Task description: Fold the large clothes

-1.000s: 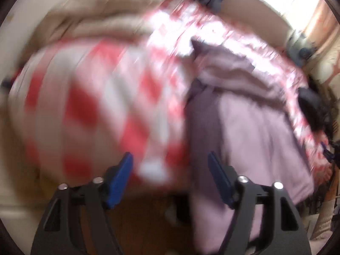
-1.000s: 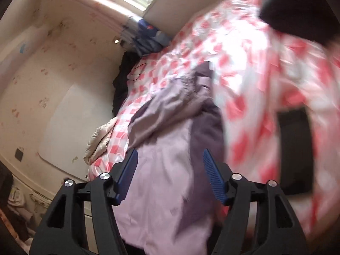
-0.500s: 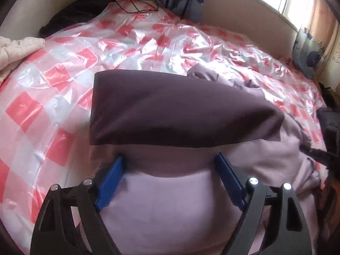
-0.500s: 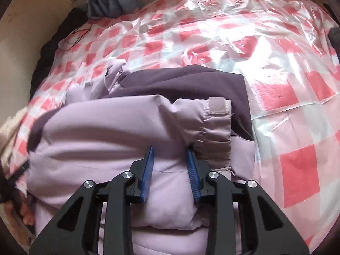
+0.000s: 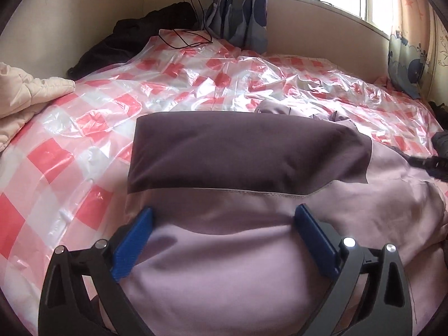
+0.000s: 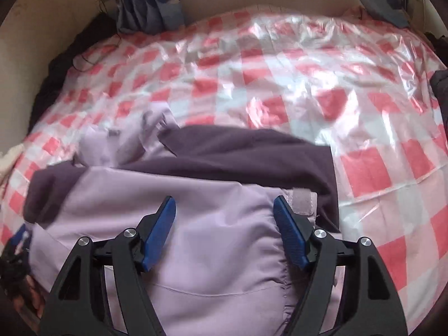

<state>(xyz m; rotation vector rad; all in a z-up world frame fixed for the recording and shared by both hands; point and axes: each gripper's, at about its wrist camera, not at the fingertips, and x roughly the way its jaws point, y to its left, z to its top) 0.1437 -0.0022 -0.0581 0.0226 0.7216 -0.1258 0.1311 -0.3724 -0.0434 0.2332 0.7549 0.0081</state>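
A lilac jacket (image 5: 238,266) with dark purple panels (image 5: 246,151) lies partly folded on a bed covered in red-and-white checked plastic (image 5: 70,154). My left gripper (image 5: 224,224) is open and empty, its blue fingers spread just above the lilac cloth near the front. In the right wrist view the same jacket (image 6: 212,246) fills the lower middle, a cuff with a strap (image 6: 301,201) at its right side. My right gripper (image 6: 224,212) is open and empty over the cloth, beside that cuff.
A cream quilted garment (image 5: 25,89) lies at the bed's left edge. Dark clothes (image 5: 134,36) and a black cable (image 5: 184,39) lie at the far left corner by the wall. Patterned curtains (image 5: 240,8) hang at the back. A dark item (image 5: 439,142) sits at the right edge.
My right gripper has opened and let go of the lilac sleeve fold by the cuff. My left gripper stays open over the jacket, hardly moved.
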